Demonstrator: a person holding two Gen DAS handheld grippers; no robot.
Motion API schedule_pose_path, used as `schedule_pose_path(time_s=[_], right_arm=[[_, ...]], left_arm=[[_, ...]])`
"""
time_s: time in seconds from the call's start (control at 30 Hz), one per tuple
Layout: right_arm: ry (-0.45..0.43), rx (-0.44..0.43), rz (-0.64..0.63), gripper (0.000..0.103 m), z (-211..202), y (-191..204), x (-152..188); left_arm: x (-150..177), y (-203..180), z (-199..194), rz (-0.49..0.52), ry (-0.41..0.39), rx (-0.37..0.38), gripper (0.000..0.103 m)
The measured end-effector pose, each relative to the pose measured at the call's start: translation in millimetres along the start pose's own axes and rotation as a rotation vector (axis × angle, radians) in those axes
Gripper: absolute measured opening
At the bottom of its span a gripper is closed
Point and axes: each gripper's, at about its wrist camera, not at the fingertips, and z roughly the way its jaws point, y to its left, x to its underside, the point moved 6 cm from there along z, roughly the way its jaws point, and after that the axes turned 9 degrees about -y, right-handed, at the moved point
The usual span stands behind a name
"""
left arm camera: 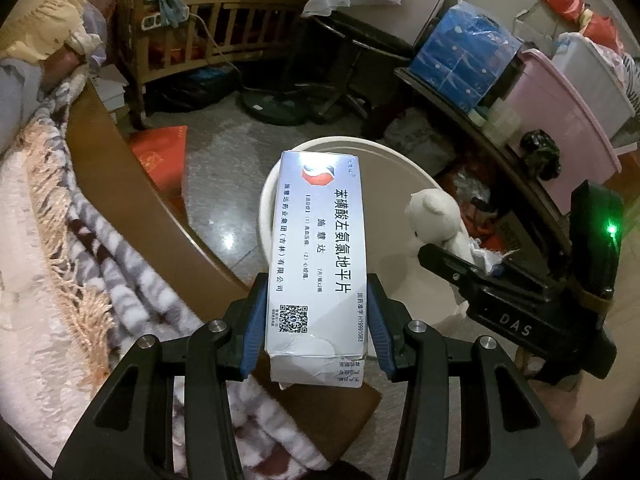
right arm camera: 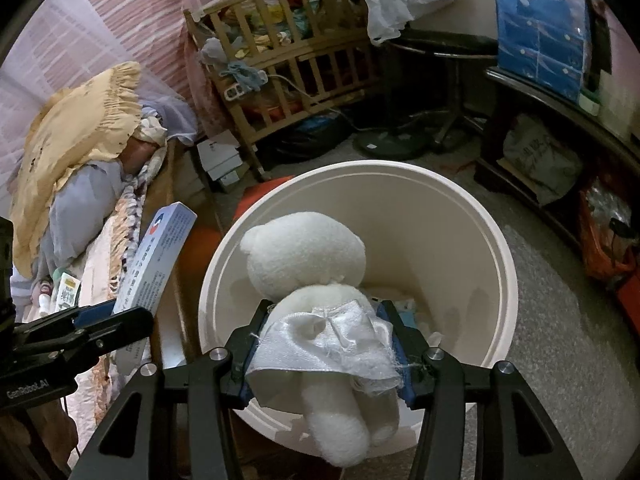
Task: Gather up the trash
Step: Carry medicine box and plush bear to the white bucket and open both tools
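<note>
only rightward: paper scraps (right arm camera: 416, 312) inside the bin (right arm camera: 460, 216)

A wooden crib (right arm camera: 288, 60) piled with clothes stands at the far side, a black fan base (right arm camera: 390, 144) on the floor beside it, a striped blanket (left arm camera: 80, 240) on the bed at left, and blue packages (left arm camera: 464, 56) and a pink tub (left arm camera: 560, 108) at right.

Both cameras ride on the hand-held grippers, angled steeply down and forward along their jaws. The left view hangs by the bed (left arm camera: 60, 280); the right sits close over the white bin (right arm camera: 500, 264). Both share that bin (left arm camera: 400, 152), the wooden crib (left arm camera: 208, 32) and the floor.
</note>
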Motion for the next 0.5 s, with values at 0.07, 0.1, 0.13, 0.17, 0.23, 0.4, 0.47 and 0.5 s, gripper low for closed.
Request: schedule_pose_path(time_s=[0.07, 0.1, 0.13, 0.17, 0.23, 0.4, 0.47, 0.5], right_arm=[[-0.002, 0.004, 0.004, 0.051, 1, -2, -1], [-0.006, 0.01, 0.007, 0.053, 1, -4, -2], [-0.008, 0.016, 0.01, 0.053, 2, -5, -3], [-0.008, 0.022, 0.013, 0.054, 2, -7, -4], [-0.01, 0.028, 0.019, 0.062, 2, -10, -4], [-0.01, 0.035, 0.008, 0.072, 3, -7, -2], [-0.002, 0.029, 0.005, 0.072, 4, -4, 0], [0.003, 0.026, 0.003, 0.072, 5, -2, 2]], left_arm=[[-1, -2, 3, -0.014, -0.006, 0.017, 0.046], [-1, -3, 4, -0.021, -0.012, 0.024, 0.047], [-2, -4, 4, -0.027, -0.02, 0.035, 0.047], [-2, -4, 5, -0.031, -0.021, 0.04, 0.05], [-2, -5, 6, -0.035, -0.015, 0.043, 0.058], [1, 0, 1, -0.028, -0.012, 0.025, 0.059], [2, 8, -4, -0.031, -0.012, -0.006, 0.059], [4, 11, -7, -0.032, -0.014, -0.017, 0.059]])
